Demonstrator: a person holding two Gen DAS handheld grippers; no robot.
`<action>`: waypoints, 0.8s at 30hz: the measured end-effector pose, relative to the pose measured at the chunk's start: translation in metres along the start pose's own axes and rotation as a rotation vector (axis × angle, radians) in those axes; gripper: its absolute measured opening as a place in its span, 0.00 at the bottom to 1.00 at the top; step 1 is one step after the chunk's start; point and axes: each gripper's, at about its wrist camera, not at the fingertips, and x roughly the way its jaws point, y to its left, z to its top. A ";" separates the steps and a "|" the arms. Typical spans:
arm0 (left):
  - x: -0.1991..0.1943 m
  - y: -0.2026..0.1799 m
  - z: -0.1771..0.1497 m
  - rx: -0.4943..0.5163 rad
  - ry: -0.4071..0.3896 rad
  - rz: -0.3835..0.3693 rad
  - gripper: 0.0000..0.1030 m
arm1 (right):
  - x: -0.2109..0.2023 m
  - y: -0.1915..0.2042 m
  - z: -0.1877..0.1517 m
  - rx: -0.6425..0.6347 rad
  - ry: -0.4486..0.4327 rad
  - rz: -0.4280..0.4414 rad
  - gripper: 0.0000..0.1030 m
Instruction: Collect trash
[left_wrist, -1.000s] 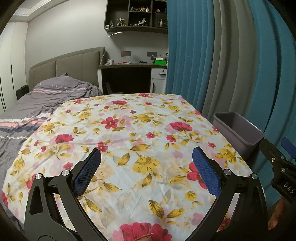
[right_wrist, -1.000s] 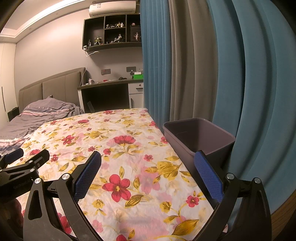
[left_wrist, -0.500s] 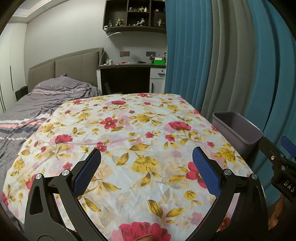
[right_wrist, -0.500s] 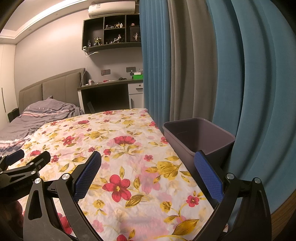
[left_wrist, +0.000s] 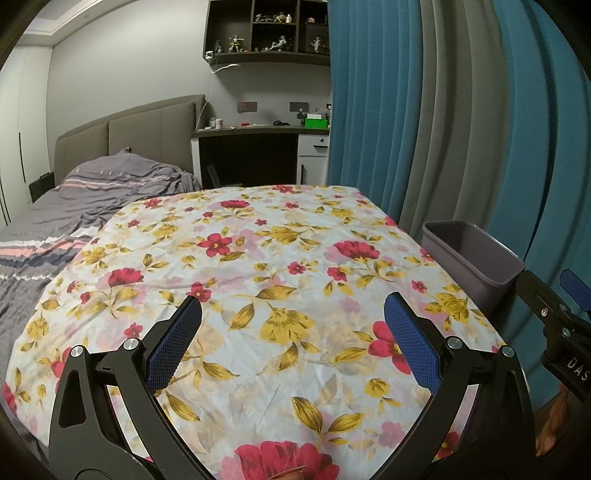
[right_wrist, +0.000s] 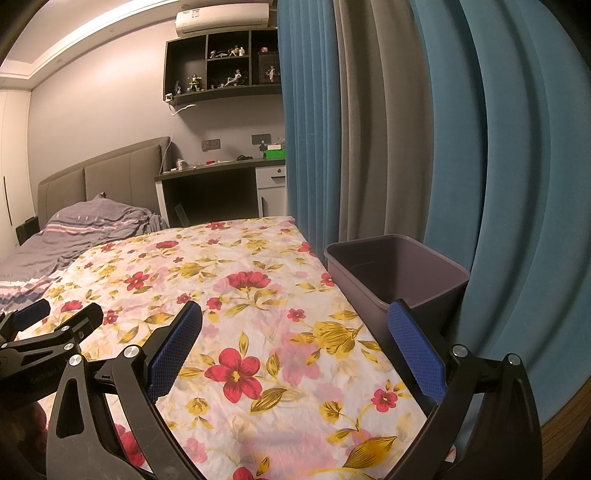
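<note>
A flowered cloth (left_wrist: 280, 295) (right_wrist: 236, 295) covers the surface in front of me, and I see no loose trash lying on it. A purple-grey bin (left_wrist: 476, 254) (right_wrist: 399, 273) stands at the cloth's right edge against the curtain, and its visible inside looks empty. My left gripper (left_wrist: 293, 314) is open above the near part of the cloth, with nothing between its blue pads. My right gripper (right_wrist: 295, 321) is open too, and its right finger (right_wrist: 413, 347) overlaps the bin's near wall. Each gripper shows at the edge of the other's view.
Blue and grey curtains (left_wrist: 461, 129) hang close along the right side. A bed with grey striped bedding (left_wrist: 55, 221) lies to the left. A desk (left_wrist: 258, 147) and a wall shelf with figurines (left_wrist: 266, 33) stand at the far wall. A bare foot (left_wrist: 552, 424) shows at lower right.
Both views have tilted very slightly, so the far wall sits a little higher or lower in frame. Both grippers stay open and nothing on the cloth has moved.
</note>
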 end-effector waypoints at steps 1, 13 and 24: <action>0.000 0.000 0.000 0.000 -0.001 0.000 0.95 | 0.000 0.000 0.000 0.001 0.000 0.001 0.94; 0.000 -0.001 0.000 0.001 0.000 0.001 0.95 | -0.001 -0.001 0.000 0.002 -0.002 0.000 0.94; -0.002 -0.007 0.000 0.027 -0.014 -0.017 0.95 | -0.001 -0.002 0.000 0.003 0.000 0.001 0.94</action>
